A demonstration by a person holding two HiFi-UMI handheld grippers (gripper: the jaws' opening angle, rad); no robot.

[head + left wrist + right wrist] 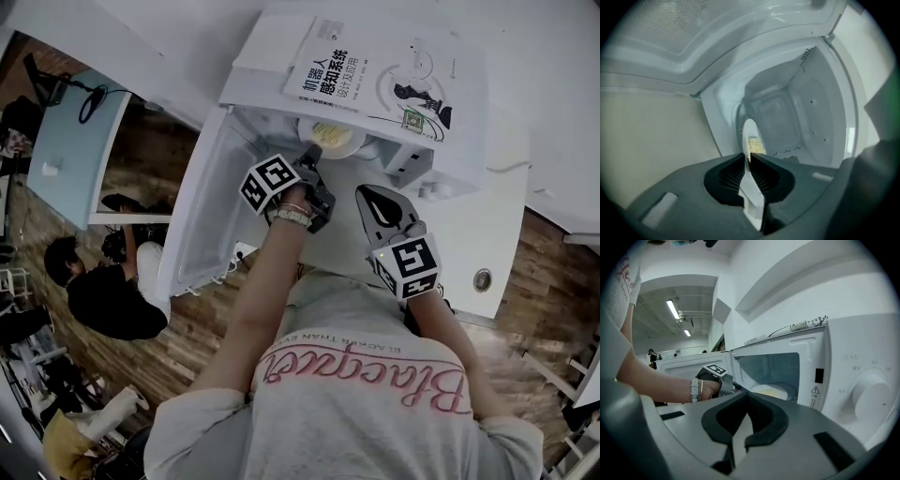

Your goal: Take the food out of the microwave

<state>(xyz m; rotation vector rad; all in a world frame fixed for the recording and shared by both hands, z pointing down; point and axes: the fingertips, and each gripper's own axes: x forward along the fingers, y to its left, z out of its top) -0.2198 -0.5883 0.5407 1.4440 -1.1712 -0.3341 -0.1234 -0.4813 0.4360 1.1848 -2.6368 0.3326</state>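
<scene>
Pinching the rim of a white plate (pixel 335 141) (pixel 751 133), the left tool (pixel 314 155) (pixel 749 157) reaches into the open microwave (pixel 272 84) (pixel 843 366), its jaws pressed onto the rim from both sides. The plate carries yellow food (pixel 328 132) (pixel 757 146) and lies inside the cavity, close to the opening. The door (pixel 202 216) hangs wide open on the person's left, past the edge of the surface. The right tool (pixel 375 202) (pixel 747 397) hovers outside, in front of the microwave's panel side, well apart from the plate, with its jaws pressed together and nothing between them. A dial (pixel 872 397) shows on that panel. A book (pixel 375 80) lies flat on top of the microwave. The microwave stands on a white surface (pixel 492 230) set against a white wall (pixel 141 37); a small round metal fitting (pixel 482 279) sits in the surface near its right front corner. Beyond the surface the floor (pixel 553 291) is brown wood. To the left stands a pale blue table (pixel 70 141), and a person (pixel 103 291) in black is low on the floor beside the open door. Long lights (pixel 672 309) run along the ceiling in the right gripper view.
</scene>
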